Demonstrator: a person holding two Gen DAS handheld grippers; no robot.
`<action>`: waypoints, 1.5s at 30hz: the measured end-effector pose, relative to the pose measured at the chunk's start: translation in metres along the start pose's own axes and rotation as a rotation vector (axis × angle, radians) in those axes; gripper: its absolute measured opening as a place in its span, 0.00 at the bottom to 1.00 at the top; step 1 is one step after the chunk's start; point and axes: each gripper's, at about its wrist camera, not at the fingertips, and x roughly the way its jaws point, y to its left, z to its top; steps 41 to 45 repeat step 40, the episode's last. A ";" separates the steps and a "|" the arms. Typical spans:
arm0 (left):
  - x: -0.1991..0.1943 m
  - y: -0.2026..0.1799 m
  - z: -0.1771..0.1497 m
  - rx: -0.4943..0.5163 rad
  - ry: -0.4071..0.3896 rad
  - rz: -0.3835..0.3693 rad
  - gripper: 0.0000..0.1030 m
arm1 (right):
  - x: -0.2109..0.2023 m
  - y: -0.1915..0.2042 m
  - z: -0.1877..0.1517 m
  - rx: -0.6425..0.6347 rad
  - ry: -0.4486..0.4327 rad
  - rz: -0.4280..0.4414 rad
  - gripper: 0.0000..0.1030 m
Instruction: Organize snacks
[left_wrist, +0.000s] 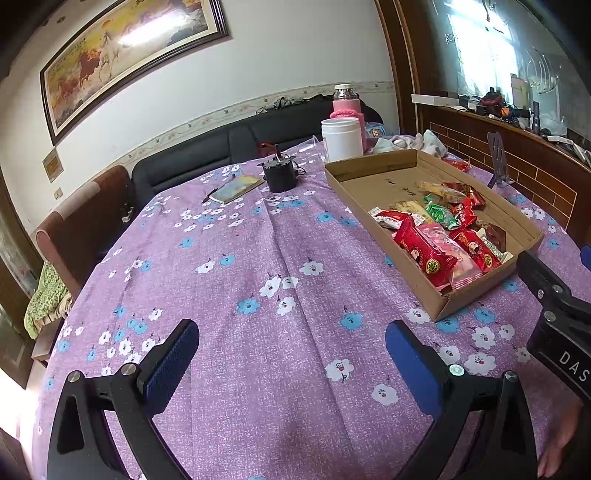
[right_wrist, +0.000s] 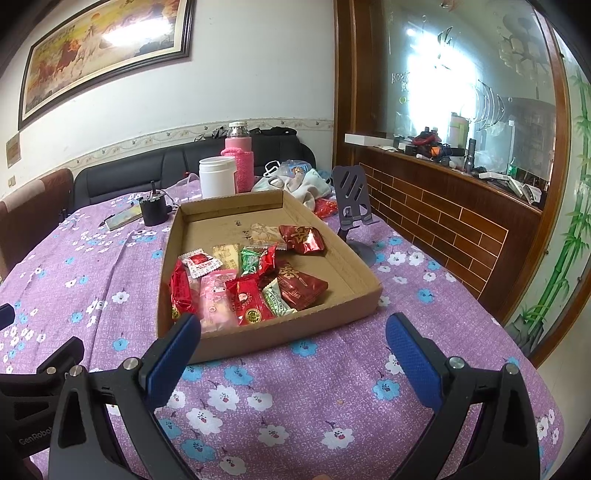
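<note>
The left gripper (left_wrist: 291, 349) hovers over the desk (left_wrist: 236, 295), its fingers wide and empty. The cardboard tray (right_wrist: 295, 328) with the snacks (right_wrist: 255, 284) lies just ahead of the right gripper (right_wrist: 293, 341), whose fingers are also wide and hold nothing.

Both grippers idle, empty.
Left gripper (left_wrist: 291, 345) and right gripper (right_wrist: 293, 338) side by side, blue pads (right_wrist: 173, 358) spread wide, nothing gripped.
</note>
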 end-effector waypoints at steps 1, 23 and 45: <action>0.000 0.000 0.000 -0.001 0.000 -0.002 0.99 | 0.000 0.000 0.000 0.000 0.000 -0.001 0.97; 0.002 0.001 0.000 -0.006 0.003 0.002 0.99 | 0.001 0.000 -0.001 0.005 0.005 0.004 0.97; 0.002 0.007 0.000 -0.024 0.023 -0.007 0.99 | 0.001 0.000 0.000 0.006 0.002 0.002 0.97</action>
